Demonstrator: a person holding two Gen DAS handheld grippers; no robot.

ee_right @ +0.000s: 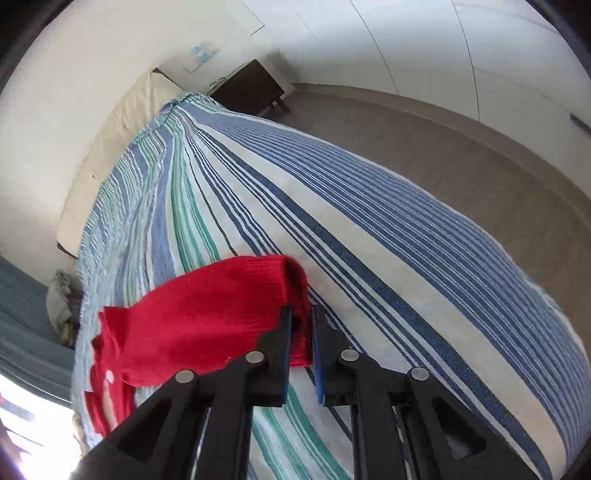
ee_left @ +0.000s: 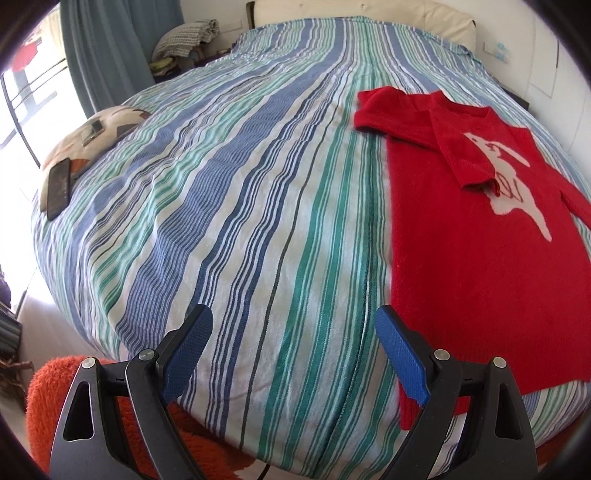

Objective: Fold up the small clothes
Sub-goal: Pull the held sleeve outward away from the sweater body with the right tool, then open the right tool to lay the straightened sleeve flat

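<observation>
1. Bed: fills most of both views, w/ a blue, green & white striped cover. Cream headboard at the far end.
2. Red sweater: lies on the right half of the bed in the left wrist view, mostly flat, white animal shape on the front. One sleeve is folded in across the chest; the other sticks out to the far left of the body. Bottom hem is near the bed's near edge.
3. Orange fluffy rug: on the floor below the bed's near-left corner.
4. Patterned cushion: at the bed's left edge, w/ a dark phone-like slab lying on it.
5. Dark nightstand: by the wall beside the bed head, seen from the right wrist cam.
6. Left gripper: fingers wide apart, nothing btwn them, hanging over bare striped cover near the bed's near edge. Its right finger sits just beside the sweater's left side; can't tell if it touches.
7. Right gripper: fingers close together, clamped on a fold of the red sweater near a cuff-like ribbed edge. The cloth bunches btwn the blue pads and trails off to the left, lifted a bit off the cover. View is slightly blurred.
</observation>
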